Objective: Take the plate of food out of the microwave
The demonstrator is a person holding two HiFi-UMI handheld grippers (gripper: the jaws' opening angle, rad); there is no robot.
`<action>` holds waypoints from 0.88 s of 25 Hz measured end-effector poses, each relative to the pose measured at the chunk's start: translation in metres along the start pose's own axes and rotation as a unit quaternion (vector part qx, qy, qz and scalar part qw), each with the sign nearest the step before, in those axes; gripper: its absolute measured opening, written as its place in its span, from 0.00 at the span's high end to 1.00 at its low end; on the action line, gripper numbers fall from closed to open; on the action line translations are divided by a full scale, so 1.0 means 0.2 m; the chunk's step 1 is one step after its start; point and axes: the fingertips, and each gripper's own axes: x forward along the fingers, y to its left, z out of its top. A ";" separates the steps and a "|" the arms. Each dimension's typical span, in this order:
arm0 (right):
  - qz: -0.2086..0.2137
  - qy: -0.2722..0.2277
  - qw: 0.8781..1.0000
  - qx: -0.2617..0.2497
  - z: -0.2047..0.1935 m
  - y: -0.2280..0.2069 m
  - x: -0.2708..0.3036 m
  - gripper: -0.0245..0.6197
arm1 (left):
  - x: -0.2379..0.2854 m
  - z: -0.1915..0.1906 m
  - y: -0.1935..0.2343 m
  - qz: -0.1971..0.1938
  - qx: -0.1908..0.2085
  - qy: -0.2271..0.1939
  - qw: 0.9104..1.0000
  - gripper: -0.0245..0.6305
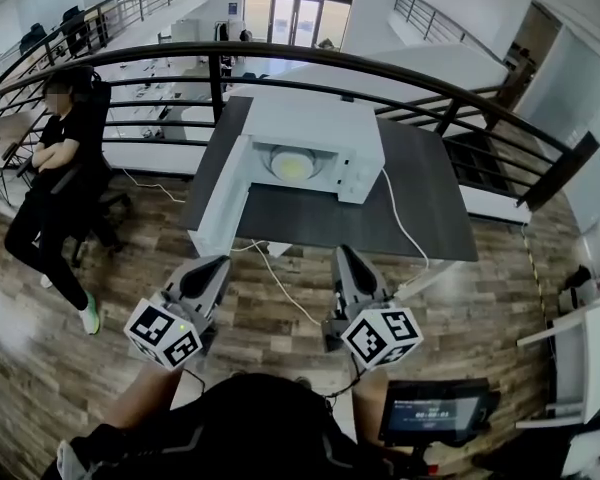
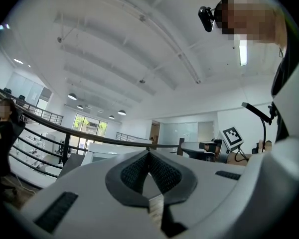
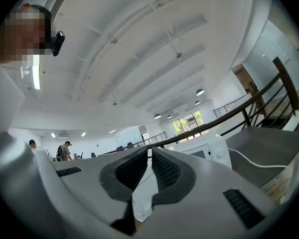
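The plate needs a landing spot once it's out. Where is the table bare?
Bare tabletop in front of the microwave, between its open door and the white cable; also the right end past the cable. The door crowds the left edge.

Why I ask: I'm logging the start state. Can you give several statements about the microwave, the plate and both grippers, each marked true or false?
1. The microwave has its door open. True.
2. The plate of food already sits out on the table. False: it is inside the microwave.
3. The left gripper holds the plate. False: its jaws are shut on nothing, and it is short of the table.
4. The right gripper is shut and empty. True.
5. A person in black is off to the left of the table. True.
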 end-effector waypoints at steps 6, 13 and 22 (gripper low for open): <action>-0.008 0.012 0.998 0.057 -0.13 0.07 0.18 0.88 | -0.05 0.04 0.16 -0.025 -0.008 -0.011 1.000 0.96; -0.026 0.036 0.992 0.120 -0.29 -0.12 0.41 0.76 | 0.07 0.03 0.30 -0.026 -0.007 -0.004 1.000 0.96; -0.010 0.069 0.976 0.206 -0.45 -0.62 0.90 0.62 | 0.45 0.01 0.53 0.038 -0.005 0.003 0.999 0.96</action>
